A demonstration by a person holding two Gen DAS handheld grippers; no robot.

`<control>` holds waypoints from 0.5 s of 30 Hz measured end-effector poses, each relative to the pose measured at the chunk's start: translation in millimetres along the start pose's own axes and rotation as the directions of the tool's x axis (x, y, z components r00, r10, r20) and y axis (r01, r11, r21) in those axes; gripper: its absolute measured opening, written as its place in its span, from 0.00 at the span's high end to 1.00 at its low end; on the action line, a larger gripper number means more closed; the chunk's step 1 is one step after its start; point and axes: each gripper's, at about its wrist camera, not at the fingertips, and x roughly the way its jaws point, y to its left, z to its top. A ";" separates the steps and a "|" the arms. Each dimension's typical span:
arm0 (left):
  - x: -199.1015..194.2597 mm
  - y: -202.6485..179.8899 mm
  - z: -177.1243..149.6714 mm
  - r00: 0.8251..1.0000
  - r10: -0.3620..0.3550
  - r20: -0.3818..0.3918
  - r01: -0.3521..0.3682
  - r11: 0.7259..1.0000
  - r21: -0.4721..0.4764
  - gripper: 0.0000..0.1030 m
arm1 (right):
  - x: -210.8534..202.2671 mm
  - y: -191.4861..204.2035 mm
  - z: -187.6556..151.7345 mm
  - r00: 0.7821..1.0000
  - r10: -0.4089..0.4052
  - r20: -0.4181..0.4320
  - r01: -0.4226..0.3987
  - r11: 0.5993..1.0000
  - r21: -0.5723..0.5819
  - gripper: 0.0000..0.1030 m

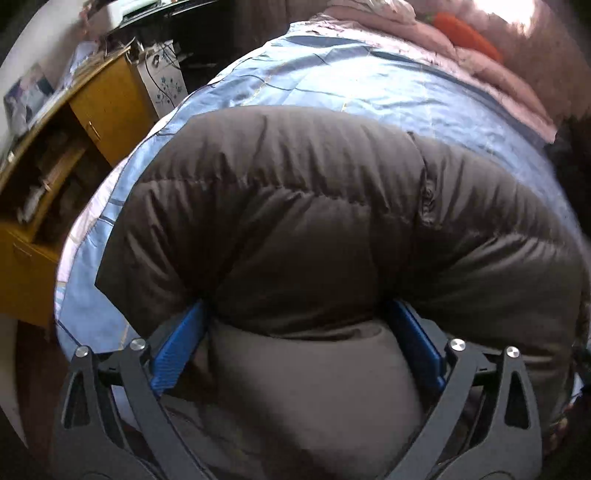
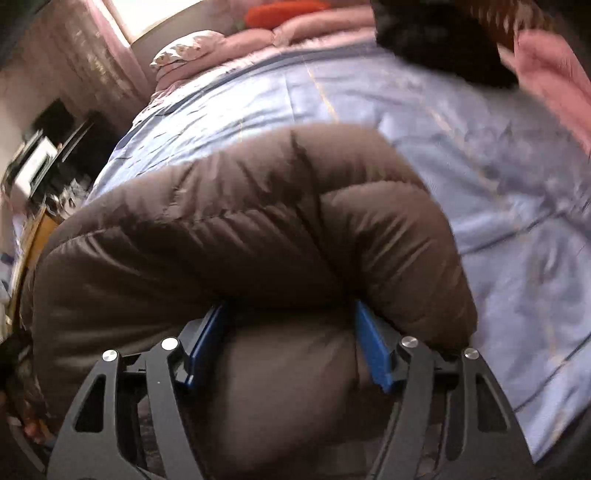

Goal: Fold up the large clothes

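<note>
A brown quilted down jacket lies in a puffy fold on a light blue bedspread. My left gripper has its blue fingers set wide on either side of a thick bulge of the jacket, pressing into it. The same jacket shows in the right wrist view on the bedspread. My right gripper likewise has its blue fingers clamped around a thick roll of the jacket. The fingertips of both grippers are hidden in the fabric.
A wooden desk with shelves stands left of the bed. Pink bedding and an orange cushion lie at the far end. A dark garment and a pink cloth lie at the far right.
</note>
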 end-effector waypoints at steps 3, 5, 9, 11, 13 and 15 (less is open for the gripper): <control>15.3 3.4 6.8 0.999 0.006 -0.042 -0.007 1.000 -0.020 0.02 | 11.9 9.3 -2.5 0.999 -0.041 0.000 0.041 0.997 -0.068 0.35; 10.5 4.3 8.9 0.999 0.002 -0.035 -0.004 0.999 -0.037 0.02 | 11.4 8.0 -5.3 0.999 -0.032 -0.013 0.031 0.998 -0.060 0.35; -26.5 20.4 -13.5 0.995 -0.050 0.082 0.056 0.995 -0.077 0.20 | -36.1 -0.2 -12.4 0.998 -0.039 0.055 0.039 0.999 0.009 0.37; -49.9 17.4 -23.3 0.986 -0.076 0.151 0.083 0.996 -0.041 0.20 | -67.3 13.2 -21.0 0.997 0.004 0.080 -0.004 1.000 -0.007 0.37; -60.8 7.4 -34.9 0.980 -0.084 0.178 0.082 0.996 0.018 0.20 | -82.2 33.5 -31.0 0.996 0.035 0.076 -0.029 0.997 -0.078 0.37; -49.8 -5.8 -48.1 0.990 -0.039 0.134 0.029 0.997 0.078 0.20 | -83.8 54.1 -44.4 0.998 0.010 0.066 0.002 0.985 -0.175 0.37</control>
